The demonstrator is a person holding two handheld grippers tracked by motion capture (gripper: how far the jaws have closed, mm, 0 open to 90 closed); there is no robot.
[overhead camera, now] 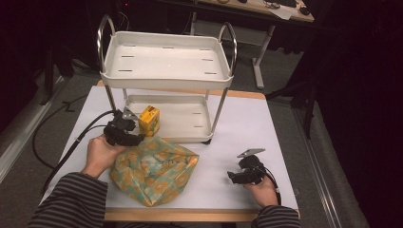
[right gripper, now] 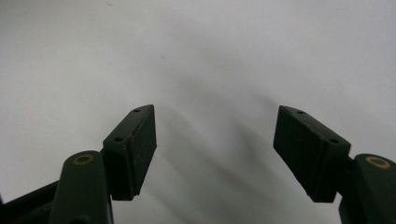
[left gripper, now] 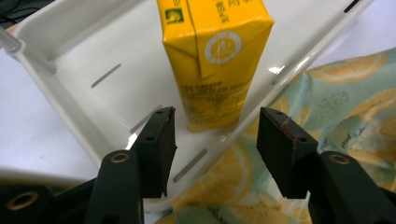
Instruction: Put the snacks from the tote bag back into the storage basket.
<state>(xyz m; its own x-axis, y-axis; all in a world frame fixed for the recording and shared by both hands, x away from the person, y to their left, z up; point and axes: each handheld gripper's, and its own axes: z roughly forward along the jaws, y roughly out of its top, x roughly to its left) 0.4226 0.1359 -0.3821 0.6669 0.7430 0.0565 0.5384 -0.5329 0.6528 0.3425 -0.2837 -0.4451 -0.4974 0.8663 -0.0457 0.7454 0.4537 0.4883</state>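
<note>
Black jaws of the left gripper (left gripper: pixel 215 140) stand apart just short of a yellow drink carton (left gripper: pixel 215 60), their pads clear of its sides and nothing pinched between them. The carton, a tall box with a folded, glued flap, a white round emblem and small dark print on its face, stands upright near the front rim of the lower tray (left gripper: pixel 70 74) of a white two-tier cart (overhead camera: pixel 166 61). In the high view the left gripper (overhead camera: pixel 134 134) sits just beside the carton (overhead camera: pixel 149 120) at the tray's front left corner, a hand (overhead camera: pixel 100 153) in a striped sleeve behind it. A lemon-print cloth bag (overhead camera: pixel 154 170) lies bunched on the white tabletop (overhead camera: pixel 237 128), touching the tray's front edge. Well apart at the right, the right gripper (right gripper: pixel 215 140) has its jaws spread wide over bare tabletop, holding nothing; the high view shows it (overhead camera: pixel 235 175) resting low on the table.
</note>
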